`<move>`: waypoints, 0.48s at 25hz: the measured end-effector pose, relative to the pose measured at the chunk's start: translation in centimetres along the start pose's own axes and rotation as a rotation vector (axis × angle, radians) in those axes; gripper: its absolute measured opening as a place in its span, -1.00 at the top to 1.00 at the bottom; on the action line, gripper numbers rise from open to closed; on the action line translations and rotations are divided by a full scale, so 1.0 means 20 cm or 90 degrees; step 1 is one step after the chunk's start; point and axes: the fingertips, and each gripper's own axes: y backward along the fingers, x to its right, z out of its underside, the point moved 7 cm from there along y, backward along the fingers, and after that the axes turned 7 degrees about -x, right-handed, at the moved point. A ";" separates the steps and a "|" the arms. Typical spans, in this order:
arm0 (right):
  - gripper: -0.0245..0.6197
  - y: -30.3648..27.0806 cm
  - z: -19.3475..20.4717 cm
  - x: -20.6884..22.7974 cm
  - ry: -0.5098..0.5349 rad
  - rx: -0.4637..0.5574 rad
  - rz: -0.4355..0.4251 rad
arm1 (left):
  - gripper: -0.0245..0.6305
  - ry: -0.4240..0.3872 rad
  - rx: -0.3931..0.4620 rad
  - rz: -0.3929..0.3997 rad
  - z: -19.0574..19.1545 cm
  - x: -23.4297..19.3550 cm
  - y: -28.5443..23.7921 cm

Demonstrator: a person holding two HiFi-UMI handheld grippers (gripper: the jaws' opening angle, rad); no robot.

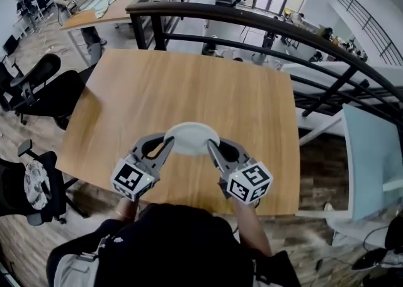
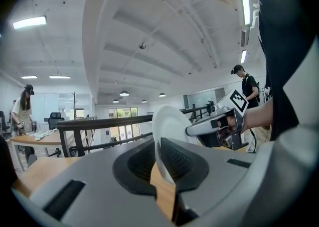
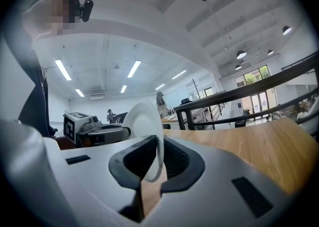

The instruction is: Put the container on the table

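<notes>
Over the near half of the worktop point(image 1: 189, 84), we've got the white container point(image 1: 191, 138) pinched by its thin rim, left claw point(image 1: 168, 145) and right claw point(image 1: 211, 148) each clamped on opposite sides. Our worry: uneven lowering tilts it, and the rim slips out.

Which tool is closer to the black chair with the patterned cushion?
Left. The left tool grips the container on the side toward the chair; the right tool grips the opposite edge, farther away.

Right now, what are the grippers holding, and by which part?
Both hold the white container: left gripper on its left rim, right gripper on its right rim.
</notes>
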 end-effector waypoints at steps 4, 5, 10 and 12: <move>0.84 -0.03 0.02 0.02 -0.009 -0.005 0.006 | 0.83 0.005 -0.006 0.009 0.03 -0.03 -0.02; 0.84 -0.04 0.03 0.03 -0.010 -0.006 0.008 | 0.83 0.001 -0.007 0.011 0.04 -0.03 -0.03; 0.84 -0.09 0.05 0.05 -0.022 -0.020 0.020 | 0.83 -0.014 -0.013 0.019 0.09 -0.08 -0.06; 0.84 -0.11 0.07 0.05 -0.024 -0.028 0.024 | 0.83 -0.004 -0.015 0.021 0.12 -0.09 -0.07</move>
